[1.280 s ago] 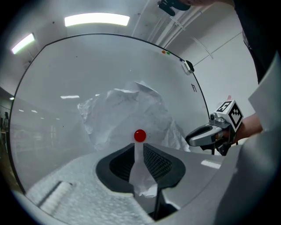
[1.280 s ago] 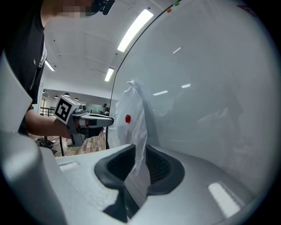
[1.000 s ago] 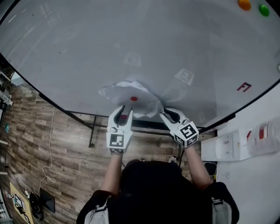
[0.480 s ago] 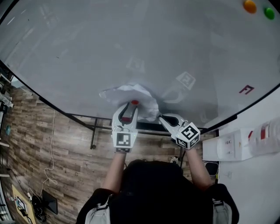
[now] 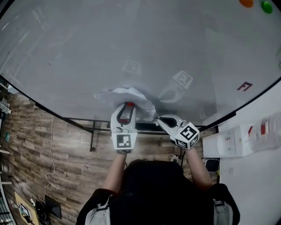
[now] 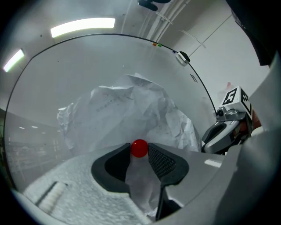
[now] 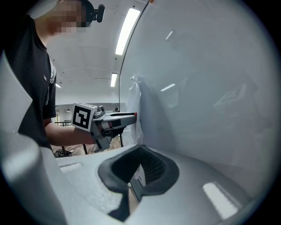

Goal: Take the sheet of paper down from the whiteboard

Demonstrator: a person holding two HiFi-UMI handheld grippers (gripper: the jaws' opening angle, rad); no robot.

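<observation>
Two grippers, lower centre. Your left gripper (image 5: pixel 126 108): jaws just opened, straddling, not squeezing, the red magnet (image 6: pixel 139 148) pinning the sheet of paper (image 5: pixel 125 94) to the whiteboard (image 5: pixel 131 44). Your right gripper (image 5: pixel 157 119): clamped on the sheet's lower right edge, presumably so it cannot drop.

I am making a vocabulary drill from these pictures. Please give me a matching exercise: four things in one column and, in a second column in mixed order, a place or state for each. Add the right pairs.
Things
1 paper
2 red magnet
3 green magnet
4 floor

Place or state
a near the top right corner of the board, in the head view
b wooden planks
c crumpled
d sits on the paper

Pairs: 1-c; 2-d; 3-a; 4-b
</observation>
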